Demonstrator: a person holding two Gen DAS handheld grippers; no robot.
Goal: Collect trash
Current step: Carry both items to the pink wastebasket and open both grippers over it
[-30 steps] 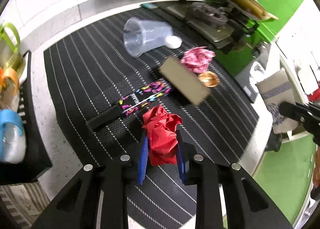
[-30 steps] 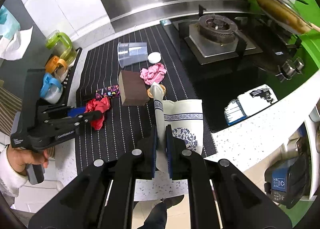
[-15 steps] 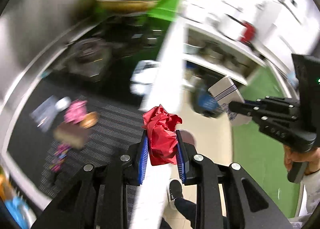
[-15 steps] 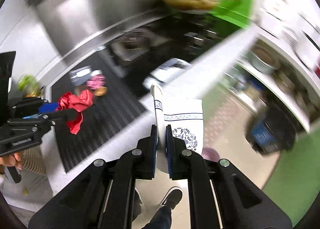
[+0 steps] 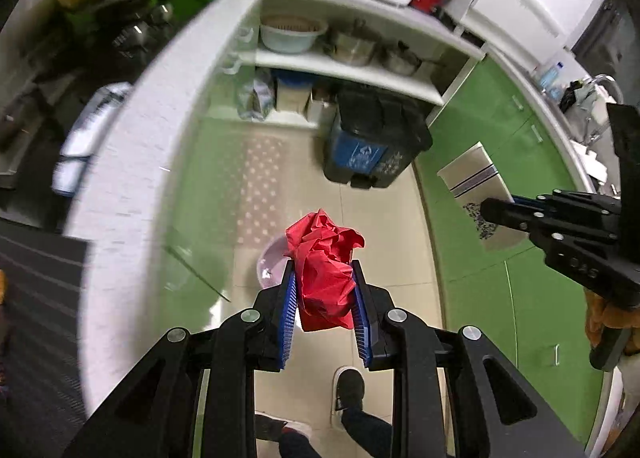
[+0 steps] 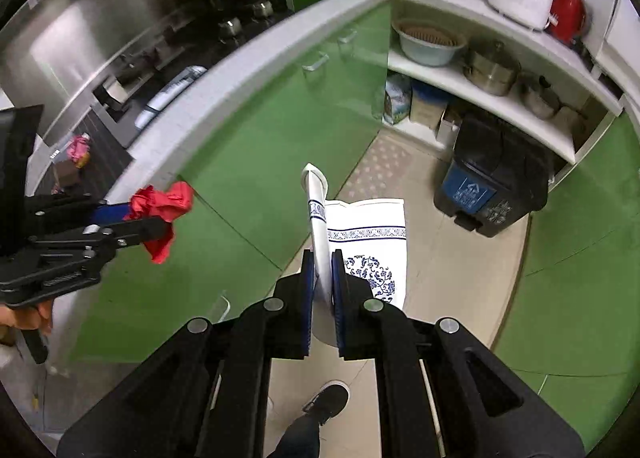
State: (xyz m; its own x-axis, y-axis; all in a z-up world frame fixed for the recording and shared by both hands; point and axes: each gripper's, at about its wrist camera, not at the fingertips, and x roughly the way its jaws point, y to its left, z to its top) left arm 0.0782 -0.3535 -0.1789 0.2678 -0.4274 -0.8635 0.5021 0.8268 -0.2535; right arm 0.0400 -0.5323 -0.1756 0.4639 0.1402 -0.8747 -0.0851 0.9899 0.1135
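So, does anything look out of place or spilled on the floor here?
Nothing spilled. One oddity: a pale basin sits on the floor tiles just under the red paper in the left tongs, partly hidden. The bin stands upright with its lid shut. The right tongs hold a white bag.

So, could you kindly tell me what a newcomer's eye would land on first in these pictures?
First, the crumpled red paper wad clamped in the left hand-held gripper, held out over the beige tiled floor. Next, the white paper bag with blue floral print pinched in the right hand-held gripper. Beyond both, the black bin with a blue recycling label stands on the floor before the open white shelves.
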